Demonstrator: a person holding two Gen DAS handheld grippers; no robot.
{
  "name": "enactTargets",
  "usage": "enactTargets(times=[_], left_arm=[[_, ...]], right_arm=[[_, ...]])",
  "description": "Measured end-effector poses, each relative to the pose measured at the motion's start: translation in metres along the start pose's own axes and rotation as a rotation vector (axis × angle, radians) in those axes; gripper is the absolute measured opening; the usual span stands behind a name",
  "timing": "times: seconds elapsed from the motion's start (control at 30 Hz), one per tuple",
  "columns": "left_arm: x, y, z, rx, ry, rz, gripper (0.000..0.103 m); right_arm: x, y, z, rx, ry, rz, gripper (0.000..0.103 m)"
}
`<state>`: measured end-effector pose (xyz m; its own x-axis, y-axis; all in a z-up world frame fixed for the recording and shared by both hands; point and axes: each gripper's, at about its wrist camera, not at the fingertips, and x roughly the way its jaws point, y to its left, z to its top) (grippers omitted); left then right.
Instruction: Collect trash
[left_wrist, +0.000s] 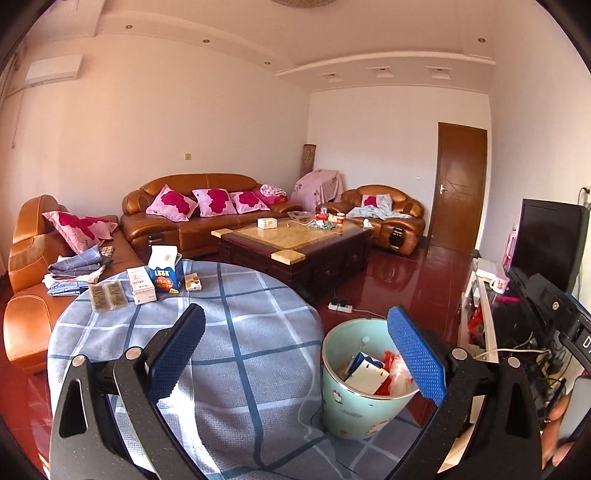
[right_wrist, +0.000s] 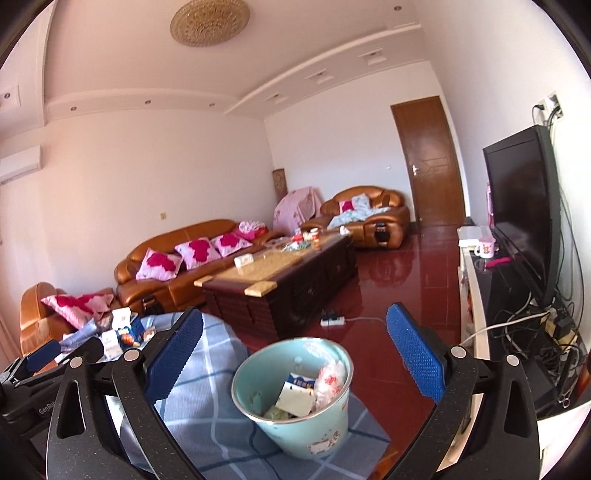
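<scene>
Both my tongs, left (left_wrist: 295, 354) and right (right_wrist: 293, 352), gape wide, empty. The bin (right_wrist: 295, 398) sits at the table (left_wrist: 236, 332) edge; a careless reach could tip it.

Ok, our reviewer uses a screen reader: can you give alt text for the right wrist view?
An open hand-held gripper with blue pads hovers, holding nothing, over a pale green trash bin holding wrappers and a carton, beside a checked-cloth table. Behind are a coffee table, orange sofas and a television.
</scene>
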<state>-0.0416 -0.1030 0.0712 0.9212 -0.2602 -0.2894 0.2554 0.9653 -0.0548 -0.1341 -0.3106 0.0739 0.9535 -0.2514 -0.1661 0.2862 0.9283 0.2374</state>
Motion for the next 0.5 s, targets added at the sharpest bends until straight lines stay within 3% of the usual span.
enactTargets(times=[0.27,0.5], left_arm=[[-0.0087,-0.0076,-0.0024,0.048,-0.040,0.027,0.097],[-0.0080,-0.0078,-0.0039,0.052,-0.029,0.023,0.097]], right_arm=[[0.0022,-0.0040,-0.0013,0.010,0.005,0.001,0.098],[0.0032,-0.0017,-0.0039,0.011,0.017,0.004,0.098]])
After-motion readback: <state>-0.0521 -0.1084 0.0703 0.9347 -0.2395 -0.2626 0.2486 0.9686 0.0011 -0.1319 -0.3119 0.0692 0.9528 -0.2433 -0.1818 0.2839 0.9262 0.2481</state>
